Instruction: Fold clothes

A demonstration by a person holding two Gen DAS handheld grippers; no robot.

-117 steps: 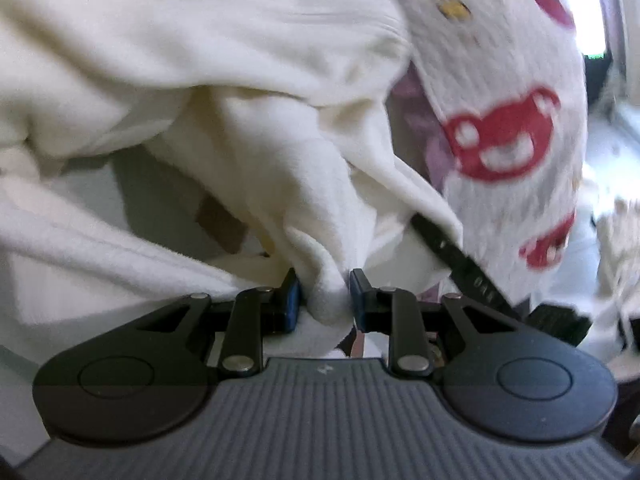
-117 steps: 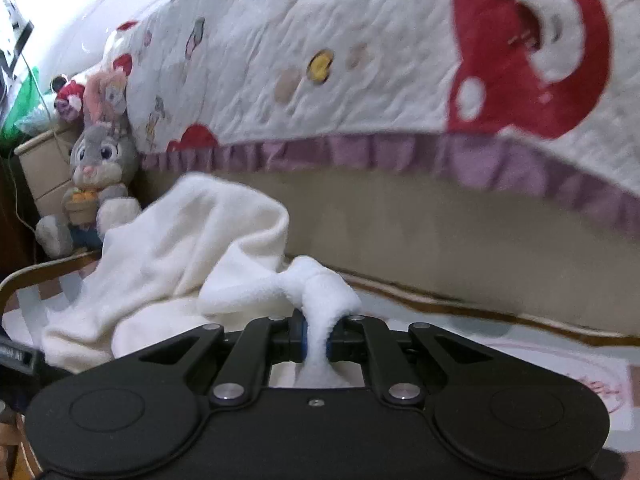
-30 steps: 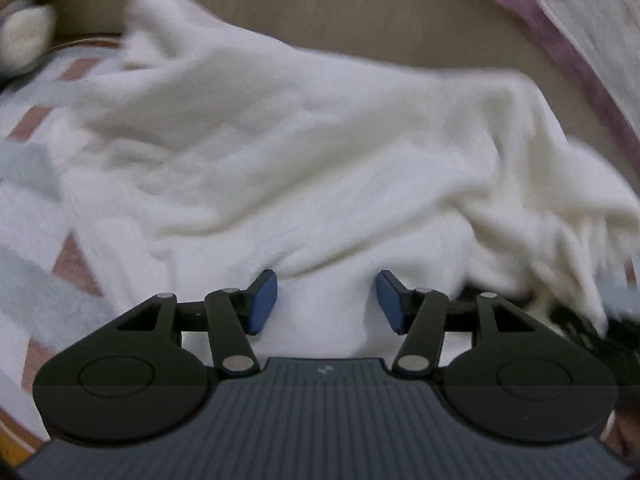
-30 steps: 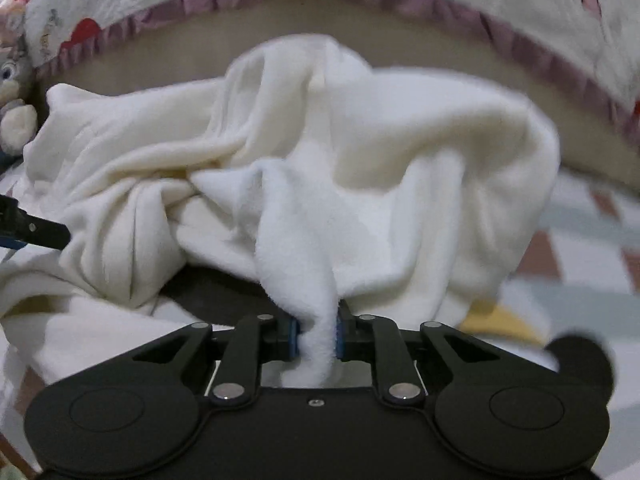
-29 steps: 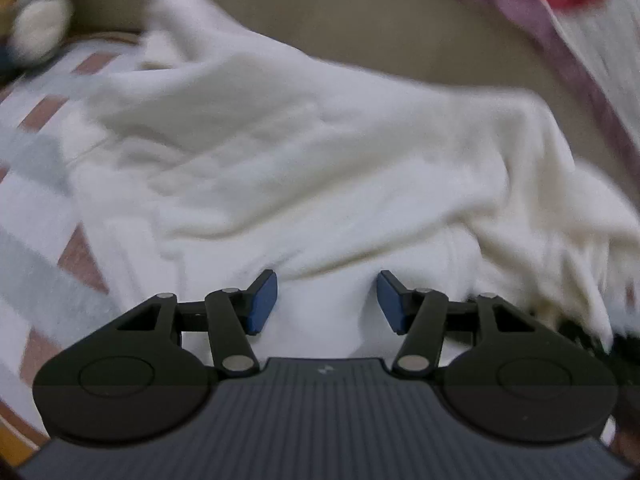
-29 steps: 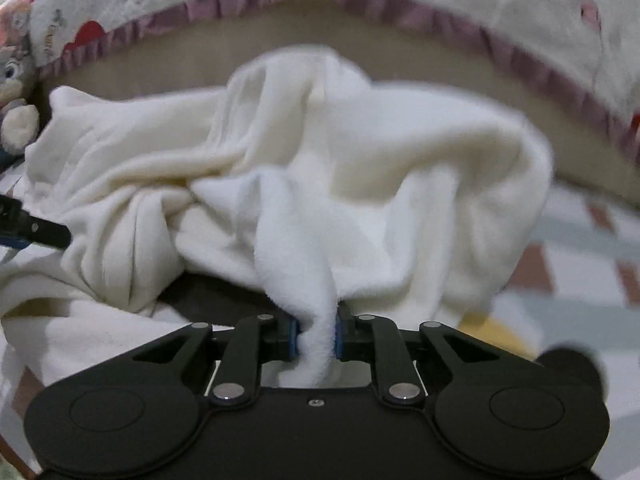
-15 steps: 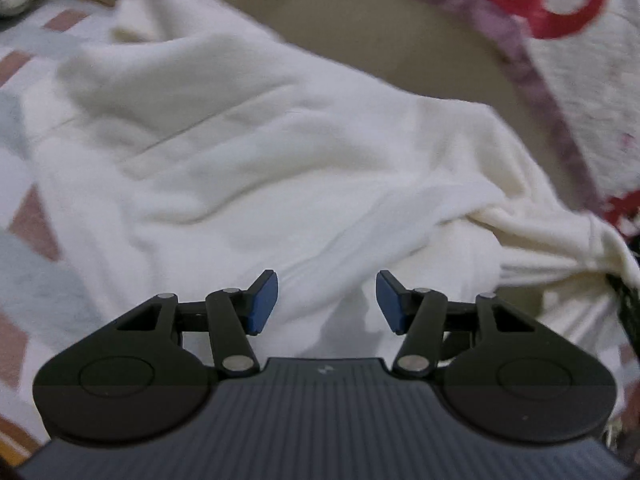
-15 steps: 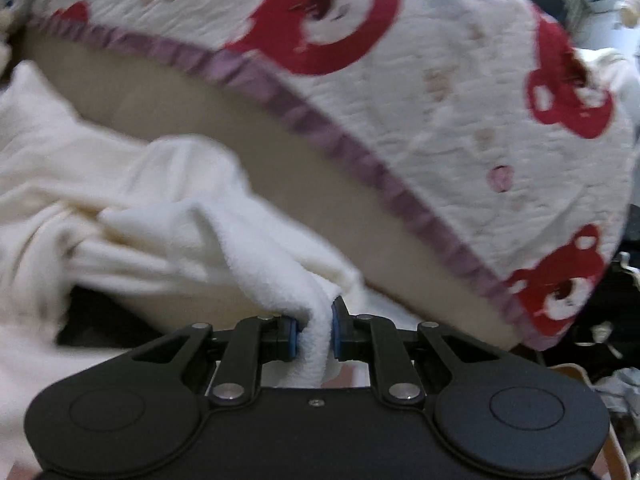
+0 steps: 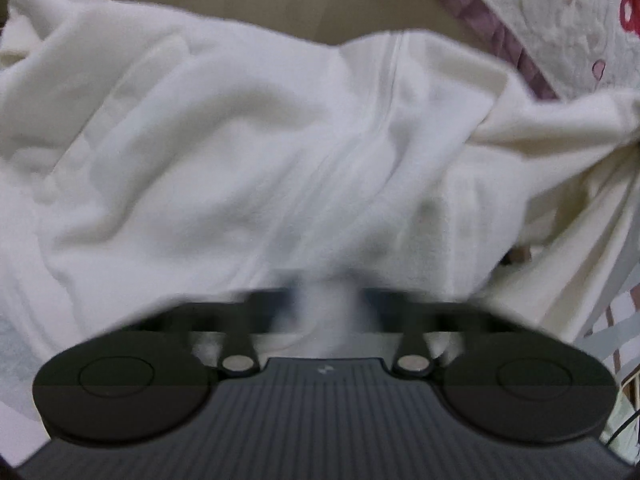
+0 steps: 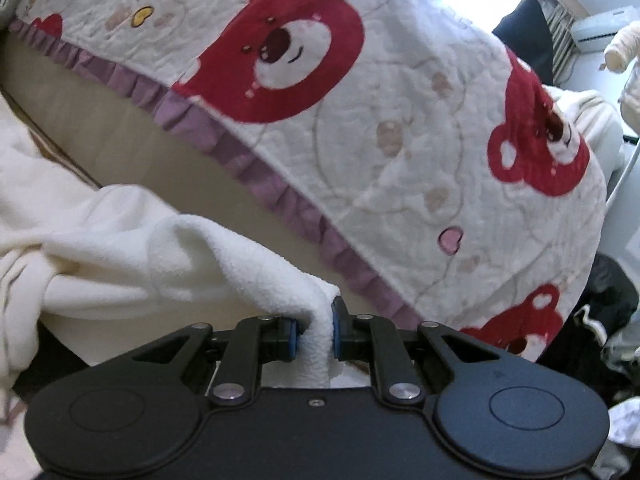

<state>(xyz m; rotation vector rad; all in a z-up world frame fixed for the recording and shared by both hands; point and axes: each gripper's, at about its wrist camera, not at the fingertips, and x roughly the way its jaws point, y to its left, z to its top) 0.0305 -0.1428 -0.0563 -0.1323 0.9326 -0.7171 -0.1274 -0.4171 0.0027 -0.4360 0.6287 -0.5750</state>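
My right tongs point(image 10: 315, 334) are clamped on a fold of the cream fleece garment point(image 10: 172, 264); the fabric is pinched between the two blue pads point(image 10: 290, 338) and hangs down past them. From that pinch the garment runs off to the left of my right tongs in a thick bunched roll. Ahead of and above these tongs lies a quilt point(image 10: 400, 120) printed with red bears and edged with a purple frill point(image 10: 280, 200), draped over a beige bed side point(image 10: 100, 120).

My left tongs point(image 9: 326, 312) are smeared by motion blur, so I cannot tell whether their pads are apart or pressed together, nor whether they have any cloth. The fleece garment point(image 9: 240, 140) fills nearly everything ahead of them, spread in soft wrinkles with a seam running up its middle, and it reaches right down to the blurred tips. To the upper right of my left tongs, a corner of the same quilt point(image 9: 580, 20) shows.
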